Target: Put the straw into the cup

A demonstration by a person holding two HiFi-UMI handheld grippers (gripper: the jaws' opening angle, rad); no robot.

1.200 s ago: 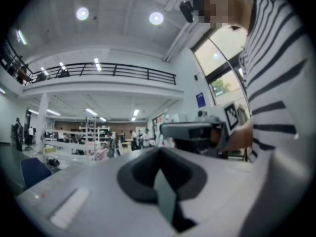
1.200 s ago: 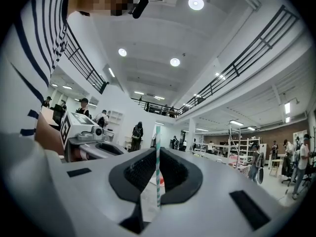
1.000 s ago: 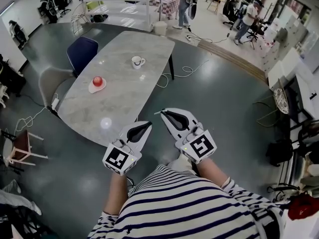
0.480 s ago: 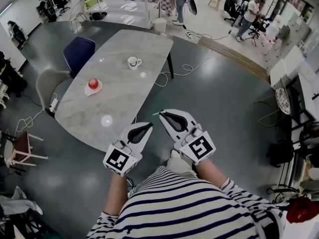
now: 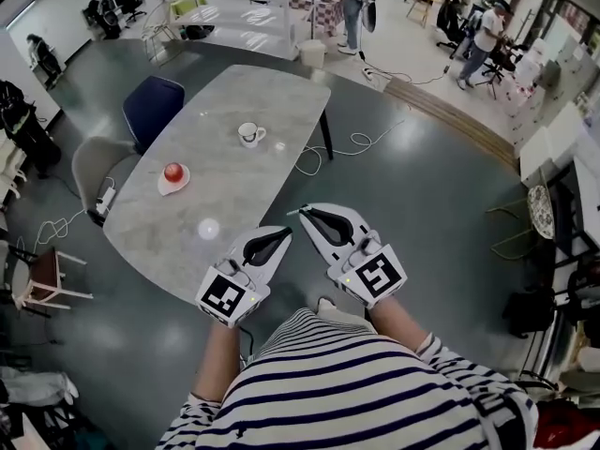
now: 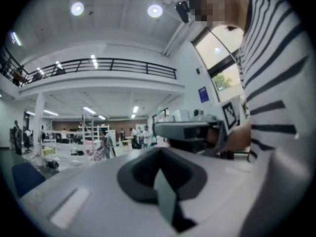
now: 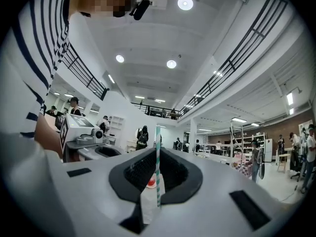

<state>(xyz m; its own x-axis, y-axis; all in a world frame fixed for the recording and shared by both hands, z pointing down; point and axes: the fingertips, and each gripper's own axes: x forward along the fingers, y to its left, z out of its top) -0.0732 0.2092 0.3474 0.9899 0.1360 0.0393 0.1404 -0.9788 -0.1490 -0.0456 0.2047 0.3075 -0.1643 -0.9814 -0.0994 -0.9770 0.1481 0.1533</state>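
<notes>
Cup shifted down-frame | right gripper pinches straw | left gripper closed

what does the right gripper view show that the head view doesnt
Only the right gripper view clearly shows the striped straw, pinched upright between the jaws of the right gripper, plus the ceiling lights overhead. Only the head view shows the cup and the blue chair. Both show the left gripper alongside and the person's striped shirt.
</notes>
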